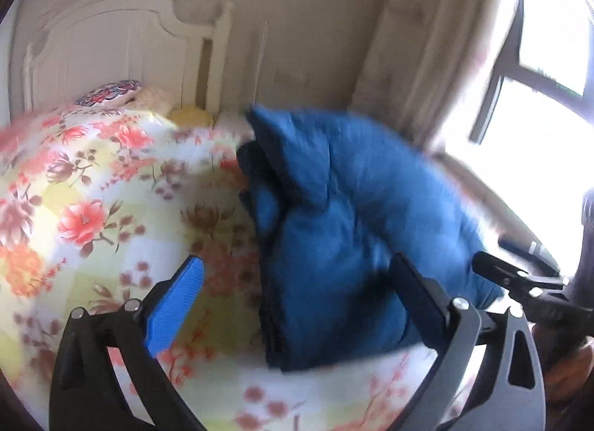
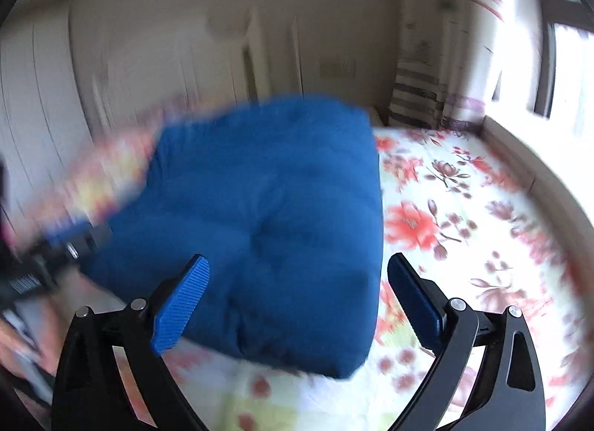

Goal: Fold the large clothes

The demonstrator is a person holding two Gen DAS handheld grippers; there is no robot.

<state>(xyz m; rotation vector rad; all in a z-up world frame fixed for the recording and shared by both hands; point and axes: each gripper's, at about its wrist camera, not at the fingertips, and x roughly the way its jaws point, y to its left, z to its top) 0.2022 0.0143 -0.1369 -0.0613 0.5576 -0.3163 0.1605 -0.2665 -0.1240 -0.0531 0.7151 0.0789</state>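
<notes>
A blue padded garment (image 1: 345, 215) lies folded into a thick bundle on the flower-print bed sheet (image 1: 92, 189). My left gripper (image 1: 297, 264) stands open at the bundle's near left edge. Its left pad (image 1: 174, 308) is over bare sheet and its right finger (image 1: 419, 297) is in front of the cloth. In the right wrist view the same bundle (image 2: 267, 215) fills the middle. My right gripper (image 2: 297, 260) is open over its near edge, with the pads (image 2: 182, 301) wide apart and not pressing on it. The other gripper (image 1: 519, 282) shows at the right edge of the left view.
A white headboard (image 1: 111, 45) and a patterned pillow (image 1: 111, 95) stand at the far end of the bed. Curtains (image 1: 419, 59) and a bright window (image 1: 538, 104) line the right side. Bare flowered sheet (image 2: 464, 215) stretches to the right of the bundle. White cupboard doors (image 2: 44, 104) stand on the left.
</notes>
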